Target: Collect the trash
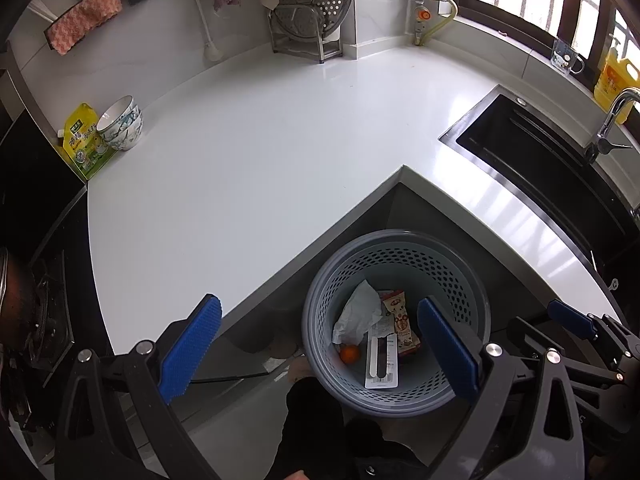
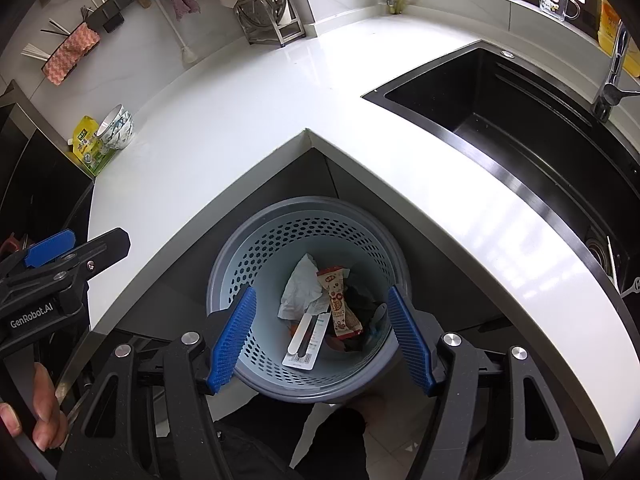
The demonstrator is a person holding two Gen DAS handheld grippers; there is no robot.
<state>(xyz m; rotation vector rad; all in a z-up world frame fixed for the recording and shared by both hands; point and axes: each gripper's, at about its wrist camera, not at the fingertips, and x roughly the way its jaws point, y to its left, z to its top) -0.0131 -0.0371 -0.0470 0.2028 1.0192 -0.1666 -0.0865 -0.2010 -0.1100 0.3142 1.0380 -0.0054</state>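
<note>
A grey perforated trash basket point(image 1: 464, 280) point(image 2: 276, 240) stands on the floor in the inner corner of the white counter. It holds a crumpled white tissue point(image 1: 358, 312) point(image 2: 302, 288), a red snack wrapper point(image 1: 402, 324) point(image 2: 340, 304), a white card package point(image 1: 382, 364) point(image 2: 306, 340) and a small orange point(image 1: 349, 354). My left gripper point(image 1: 320, 340) is open and empty, above the basket's left side. My right gripper point(image 2: 322, 328) is open and empty, directly over the basket. The right gripper also shows in the left wrist view point(image 1: 572, 320), and the left gripper shows in the right wrist view point(image 2: 52, 250).
The white L-shaped counter point(image 1: 260, 152) point(image 2: 240, 100) carries stacked bowls point(image 1: 122, 122) point(image 2: 116, 126) and a yellow-green pouch point(image 1: 86, 140) point(image 2: 90, 146) at the left. A black sink point(image 1: 552, 164) point(image 2: 520, 120) with a faucet is at the right. A dish rack point(image 1: 308, 36) stands at the back.
</note>
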